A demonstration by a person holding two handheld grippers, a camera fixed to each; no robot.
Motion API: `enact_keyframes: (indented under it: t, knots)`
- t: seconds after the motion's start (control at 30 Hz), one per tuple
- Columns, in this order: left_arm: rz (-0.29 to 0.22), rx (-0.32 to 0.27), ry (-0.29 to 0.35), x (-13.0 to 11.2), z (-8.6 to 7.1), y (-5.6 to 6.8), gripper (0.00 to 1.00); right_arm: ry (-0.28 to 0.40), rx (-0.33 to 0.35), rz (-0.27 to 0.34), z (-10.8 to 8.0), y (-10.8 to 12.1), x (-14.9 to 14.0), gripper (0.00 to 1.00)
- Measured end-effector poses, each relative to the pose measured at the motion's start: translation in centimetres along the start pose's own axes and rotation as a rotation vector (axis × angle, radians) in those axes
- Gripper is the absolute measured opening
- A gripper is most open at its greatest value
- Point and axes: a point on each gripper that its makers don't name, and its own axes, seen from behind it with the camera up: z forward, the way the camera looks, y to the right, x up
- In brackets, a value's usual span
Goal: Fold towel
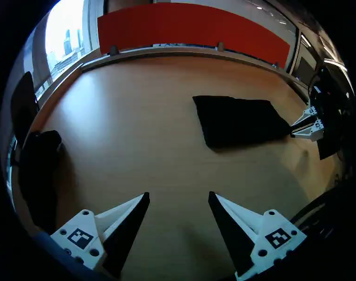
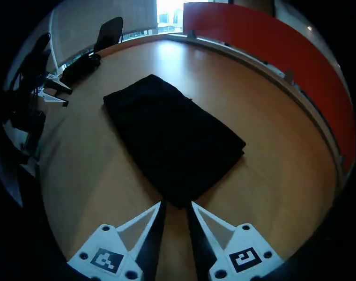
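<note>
Towel (image 2: 173, 140) first: black, folded into a flat oblong, lying at a slant on the wooden table (image 1: 131, 140). In the right gripper view its nearest corner comes right up to the right gripper (image 2: 176, 206). The two fingers there stand slightly parted, with a narrow strip of bare wood between them. The corner sits at their tips, though from here I can't tell whether either finger touches the cloth.

The left gripper view gives the other side of it. The left gripper (image 1: 178, 196) is spread wide over plain tabletop, holding nothing, well apart from the towel (image 1: 239, 122), which lies farther off and to that camera's right. At the towel's far right corner the right gripper (image 1: 297, 127) is visible, small, with its white fingers pointing into the cloth. The right gripper view in turn catches the left gripper (image 2: 65, 96) off near the table's edge, beside dark clutter that is too dim to make out.

Round the towel there is open wood on all sides, widest in front of the left gripper. A red partition (image 1: 187, 28) runs along the table's far rim. A black chair (image 2: 107, 30) stands by the bright window (image 1: 65, 33), and a dark bundle (image 1: 37, 154) sits at the table's edge.
</note>
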Motion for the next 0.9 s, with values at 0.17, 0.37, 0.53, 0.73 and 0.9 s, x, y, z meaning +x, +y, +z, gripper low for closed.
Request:
enact_keyframes:
  t: [0.17, 0.37, 0.53, 0.73, 0.9]
  knots:
    - [-0.001, 0.003, -0.002, -0.2, -0.1, 0.0, 0.93, 0.002, -0.011, -0.003, -0.2, 0.4, -0.1, 0.07]
    - [-0.008, 0.005, 0.002, -0.3, -0.1, 0.1, 0.93, 0.012, -0.026, 0.005, -0.4, 0.8, -0.1, 0.02]
    - [-0.009, 0.005, 0.007, -0.1, -0.1, 0.0, 0.93, 0.022, -0.032, 0.012, -0.7, 0.8, 0.1, 0.02]
    - [-0.009, 0.005, 0.007, -0.1, -0.1, 0.0, 0.93, 0.028, -0.035, 0.019, -1.3, 0.7, 0.1, 0.02]
    - [-0.009, 0.006, 0.007, -0.1, -0.2, 0.0, 0.93, 0.03, -0.036, 0.02, -1.7, 0.7, 0.0, 0.02]
